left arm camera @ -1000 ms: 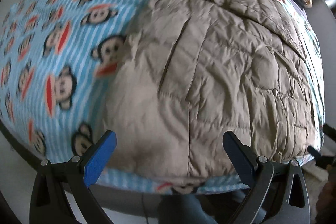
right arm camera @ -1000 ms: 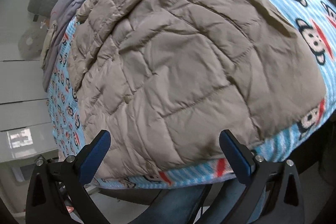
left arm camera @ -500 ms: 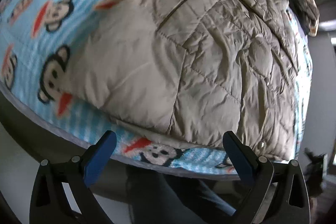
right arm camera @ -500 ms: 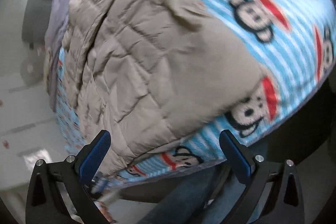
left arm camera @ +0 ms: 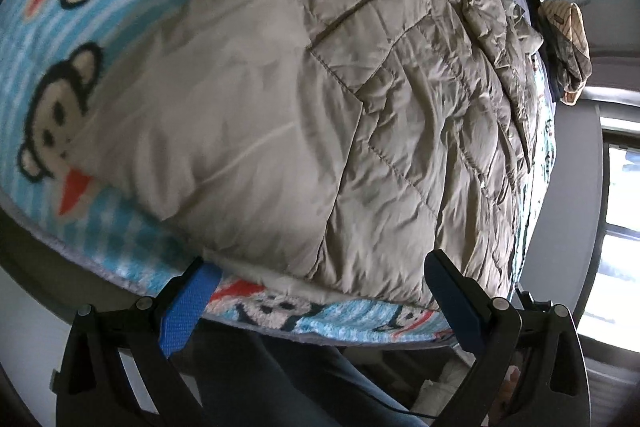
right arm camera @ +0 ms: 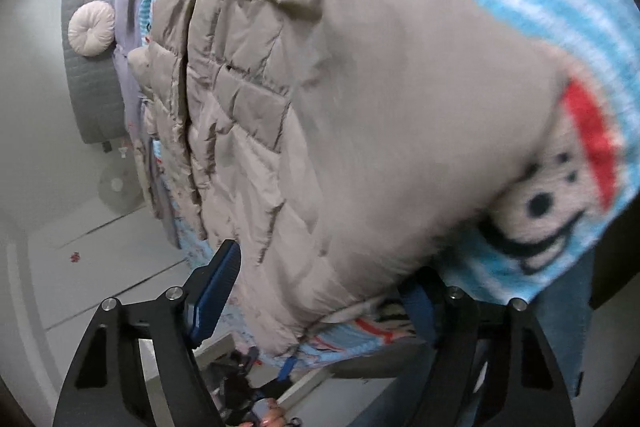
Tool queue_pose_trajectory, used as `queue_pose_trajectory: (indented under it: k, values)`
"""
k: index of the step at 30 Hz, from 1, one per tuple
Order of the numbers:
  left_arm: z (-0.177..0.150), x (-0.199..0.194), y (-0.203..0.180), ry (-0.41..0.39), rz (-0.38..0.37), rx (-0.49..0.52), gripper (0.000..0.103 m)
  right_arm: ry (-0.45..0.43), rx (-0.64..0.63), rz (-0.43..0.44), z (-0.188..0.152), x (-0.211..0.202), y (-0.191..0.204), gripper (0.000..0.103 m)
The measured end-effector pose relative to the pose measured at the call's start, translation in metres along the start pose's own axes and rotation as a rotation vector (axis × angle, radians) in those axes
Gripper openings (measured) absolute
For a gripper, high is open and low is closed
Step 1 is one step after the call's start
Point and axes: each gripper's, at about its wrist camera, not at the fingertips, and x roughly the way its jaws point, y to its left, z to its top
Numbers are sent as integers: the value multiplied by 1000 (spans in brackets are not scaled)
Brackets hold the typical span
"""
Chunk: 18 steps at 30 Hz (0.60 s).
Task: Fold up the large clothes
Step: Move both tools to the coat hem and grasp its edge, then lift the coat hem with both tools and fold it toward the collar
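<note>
A beige quilted down jacket (left arm camera: 340,115) lies spread on a blue striped monkey-print blanket (left arm camera: 80,27) over a bed. My left gripper (left arm camera: 320,291) is open, its blue-padded fingers straddling the jacket's near hem at the bed edge. In the right wrist view the same jacket (right arm camera: 360,107) fills the frame. My right gripper (right arm camera: 320,299) is open, its fingers on either side of the jacket's near corner; the right finger is partly hidden under the fabric.
A round white cushion (right arm camera: 91,29) and a grey headboard (right arm camera: 88,99) are at the bed's far end, beside a heap of dark and tan clothes (left arm camera: 564,43). A window (left arm camera: 620,227) is at the right. The person's jeans (left arm camera: 280,379) show below the bed edge.
Both grippers have moved down and in toward the jacket's near hem. They now straddle its edge and corner; the jacket looms larger in both views. Both remain open.
</note>
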Motion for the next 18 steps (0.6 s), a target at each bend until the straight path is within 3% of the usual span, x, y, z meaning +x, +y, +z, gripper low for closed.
queue_pose_trajectory:
  k: [7, 8, 9, 10, 12, 14, 17, 18]
  values:
    - [10, 11, -9, 12, -13, 43, 101, -16, 28, -22, -1, 6, -1, 73]
    - [10, 10, -10, 7, -23, 49, 97, -18, 31, -23, 0, 6, -2, 73]
    - [11, 7, -12, 2, -33, 60, 84, -21, 35, -24, -1, 5, -3, 73]
    - [12, 6, -13, 6, -38, 71, 78, -24, 38, -25, 0, 4, -4, 73]
    - [16, 4, -17, 13, -46, 101, 46, -36, 42, -30, -1, 3, -4, 72]
    - [20, 2, -21, 20, -51, 143, 25, -48, 44, -40, -2, 2, -5, 66]
    - [25, -5, -27, 19, -61, 198, 24, -67, 45, -63, -5, 1, -6, 49]
    - [25, -7, -28, 19, -61, 211, 17, -75, 44, -69, -7, 0, -7, 46]
